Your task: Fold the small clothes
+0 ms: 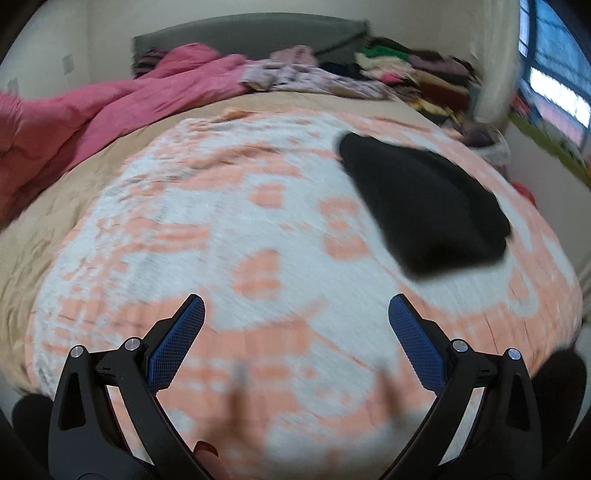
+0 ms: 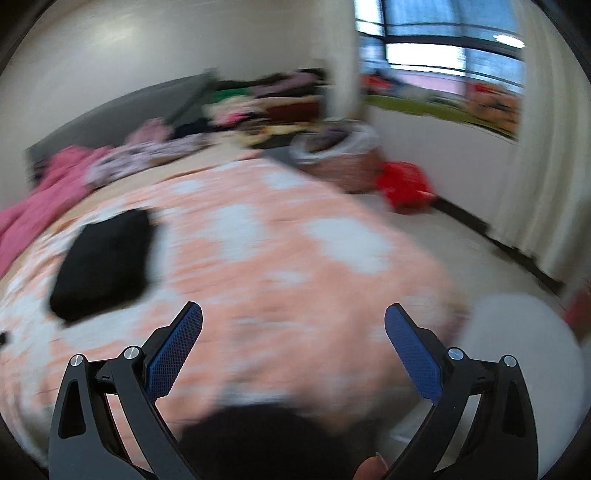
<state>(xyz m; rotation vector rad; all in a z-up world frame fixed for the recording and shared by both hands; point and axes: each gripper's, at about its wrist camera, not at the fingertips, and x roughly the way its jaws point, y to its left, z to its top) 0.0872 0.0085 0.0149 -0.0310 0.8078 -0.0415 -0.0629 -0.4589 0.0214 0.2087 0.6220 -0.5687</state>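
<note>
Two grippers, left (image 1: pixel 296 310) and right (image 2: pixel 293 317), jaws wide and empty, over a peach-and-white bedspread (image 1: pixel 229 221) bearing folded black cloth (image 1: pixel 424 206).

We see a bed (image 1: pixel 258 206) spread with a patterned blanket (image 1: pixel 229 236), and on that blanket lies a folded garment (image 1: pixel 424 206), right of centre in the left wrist view and at the left in the right wrist view. Behind the blanket, toward the headboard (image 1: pixel 251 35), a bunched quilt (image 1: pixel 92 110) lies at the left, loose clothes (image 1: pixel 306 75) sit in the middle, and a stack of clothes (image 1: pixel 406 70) stands at the right against the wall. Beyond the bed's right edge, a basket (image 2: pixel 340 155) stands on the floor (image 2: pixel 461 236), with a bag (image 2: pixel 404 186) just beside it, below the window (image 2: pixel 443 48). Both claws hang above the near part of the blanket, well apart from the garment.
</note>
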